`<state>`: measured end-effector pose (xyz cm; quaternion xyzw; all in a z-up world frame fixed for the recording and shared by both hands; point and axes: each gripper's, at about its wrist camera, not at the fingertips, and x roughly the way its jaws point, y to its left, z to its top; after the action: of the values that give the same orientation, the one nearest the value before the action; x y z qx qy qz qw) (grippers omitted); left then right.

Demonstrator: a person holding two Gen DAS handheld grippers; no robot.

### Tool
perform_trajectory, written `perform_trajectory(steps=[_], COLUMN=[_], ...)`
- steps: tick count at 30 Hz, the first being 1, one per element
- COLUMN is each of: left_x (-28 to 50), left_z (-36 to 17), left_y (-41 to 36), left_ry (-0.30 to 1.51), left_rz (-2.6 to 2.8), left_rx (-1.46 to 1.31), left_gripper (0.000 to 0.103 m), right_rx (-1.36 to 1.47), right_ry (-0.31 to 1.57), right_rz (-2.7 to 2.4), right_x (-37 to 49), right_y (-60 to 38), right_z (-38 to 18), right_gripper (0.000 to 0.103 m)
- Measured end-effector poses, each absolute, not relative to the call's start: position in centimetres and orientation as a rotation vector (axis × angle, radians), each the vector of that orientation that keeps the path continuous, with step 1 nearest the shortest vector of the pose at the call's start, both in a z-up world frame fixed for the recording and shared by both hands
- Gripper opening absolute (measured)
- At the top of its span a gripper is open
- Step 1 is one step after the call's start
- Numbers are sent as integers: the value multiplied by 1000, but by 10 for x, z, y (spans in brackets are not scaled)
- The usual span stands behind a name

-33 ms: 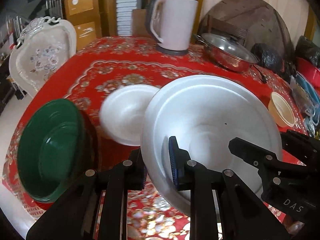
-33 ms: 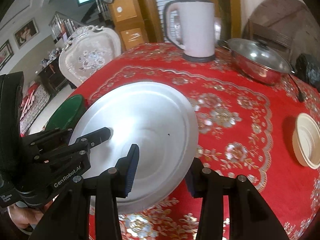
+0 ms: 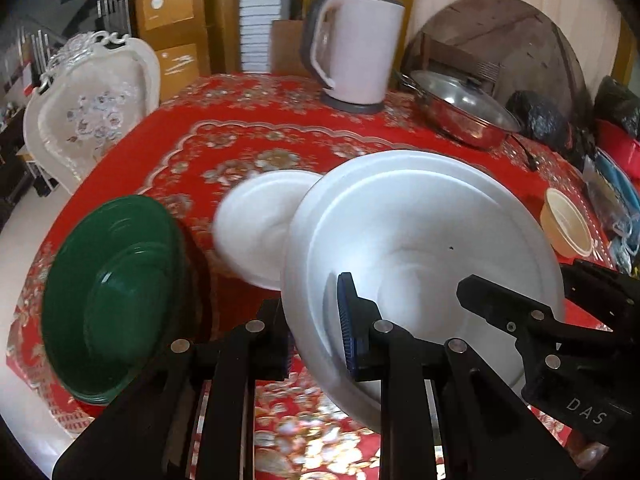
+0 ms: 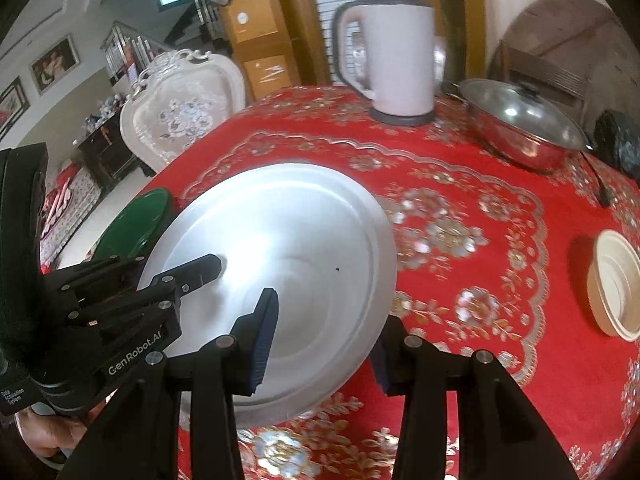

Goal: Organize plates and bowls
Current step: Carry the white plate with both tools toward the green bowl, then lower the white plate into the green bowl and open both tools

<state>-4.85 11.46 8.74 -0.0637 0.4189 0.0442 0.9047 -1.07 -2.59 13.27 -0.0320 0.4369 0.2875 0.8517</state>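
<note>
The big plate hides the right part of the white bowl in the left view, and the bowl's near edge is blurred. In the right view the plate covers all but the top of the green bowl. The left gripper has its outer finger partly behind the plate's rim. The right gripper has its outer pad mostly hidden under the rim. The bags on the surface are cut off by the left view's edge.

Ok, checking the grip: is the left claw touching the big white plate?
Touching. Left wrist view: the left claw straddles the rim of the big white plate, blue pad pressed on top.
</note>
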Motion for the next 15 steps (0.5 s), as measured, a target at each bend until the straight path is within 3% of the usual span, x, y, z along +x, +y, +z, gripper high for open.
perform_trajectory(steps=[15], left_x=[-75], left_z=[103], left_y=[184], left_ry=[804], left_rz=[207], left_rx=[-210], left_gripper=[19], right_rx=[-137], right_ry=[895], right_rz=[705], right_x=[-15], right_y=[43], right_z=[146], right_gripper=[43])
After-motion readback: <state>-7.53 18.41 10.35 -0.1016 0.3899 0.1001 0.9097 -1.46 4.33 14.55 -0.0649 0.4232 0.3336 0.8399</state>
